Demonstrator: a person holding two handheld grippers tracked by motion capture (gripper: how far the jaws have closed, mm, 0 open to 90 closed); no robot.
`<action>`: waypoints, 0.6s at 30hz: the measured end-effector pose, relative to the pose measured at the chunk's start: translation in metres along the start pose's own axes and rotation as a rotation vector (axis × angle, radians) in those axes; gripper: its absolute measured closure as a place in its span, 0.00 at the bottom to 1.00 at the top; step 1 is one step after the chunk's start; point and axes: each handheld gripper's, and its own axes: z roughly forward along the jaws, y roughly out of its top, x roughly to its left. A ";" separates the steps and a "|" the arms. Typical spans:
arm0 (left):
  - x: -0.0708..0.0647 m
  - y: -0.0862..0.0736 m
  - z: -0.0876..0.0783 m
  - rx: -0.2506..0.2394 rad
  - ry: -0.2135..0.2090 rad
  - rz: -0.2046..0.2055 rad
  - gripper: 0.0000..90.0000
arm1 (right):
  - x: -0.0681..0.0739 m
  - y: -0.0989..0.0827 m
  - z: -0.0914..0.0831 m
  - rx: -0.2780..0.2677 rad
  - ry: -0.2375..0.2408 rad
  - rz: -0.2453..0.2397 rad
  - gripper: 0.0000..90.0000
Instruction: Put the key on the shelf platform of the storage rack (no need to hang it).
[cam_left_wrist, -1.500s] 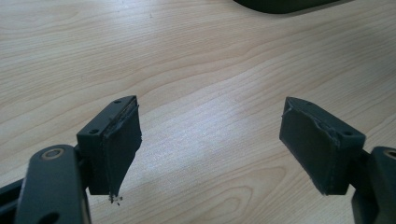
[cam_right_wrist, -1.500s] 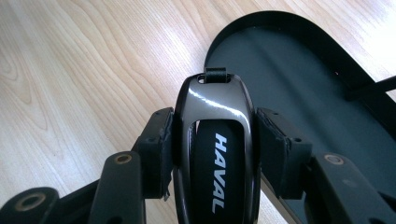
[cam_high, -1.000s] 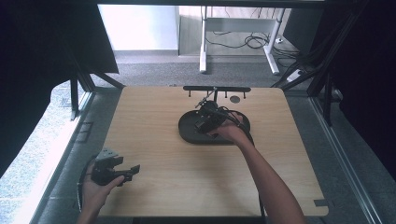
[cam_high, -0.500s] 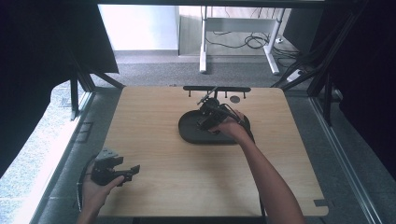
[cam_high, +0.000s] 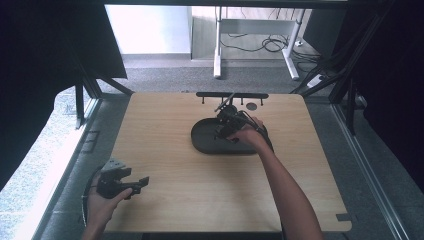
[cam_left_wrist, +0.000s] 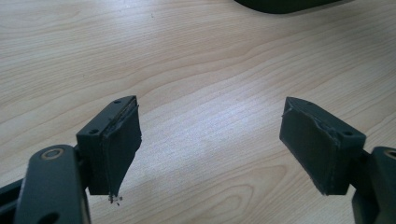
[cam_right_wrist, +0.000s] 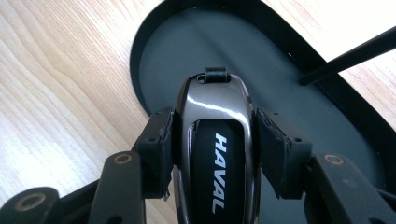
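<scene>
Wooden table (cam_high: 165, 125): right gripper (cam_right_wrist: 215, 140) clamps key fob (cam_right_wrist: 215, 154) above tray (cam_high: 205, 142).

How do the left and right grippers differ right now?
The left gripper has its jaws wide apart with nothing between them; the right gripper is clamped on a HAVAL car key. The left sits by the table's near-left edge; the right hangs over the black oval tray. Both have black jaws.

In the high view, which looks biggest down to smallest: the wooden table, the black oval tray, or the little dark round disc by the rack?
1. wooden table
2. black oval tray
3. dark round disc

The gaps in size are plain, so nearness to the camera changes nothing.
</scene>
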 end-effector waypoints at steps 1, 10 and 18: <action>0.000 0.000 0.000 -0.001 0.001 0.000 0.23 | -0.001 0.000 0.002 0.003 -0.003 0.000 0.55; 0.000 0.000 0.000 0.000 0.003 -0.002 0.23 | -0.006 -0.003 0.018 0.028 -0.010 0.004 0.55; 0.000 -0.001 0.001 0.002 0.001 -0.002 0.23 | -0.009 -0.004 0.030 0.039 0.004 0.010 0.55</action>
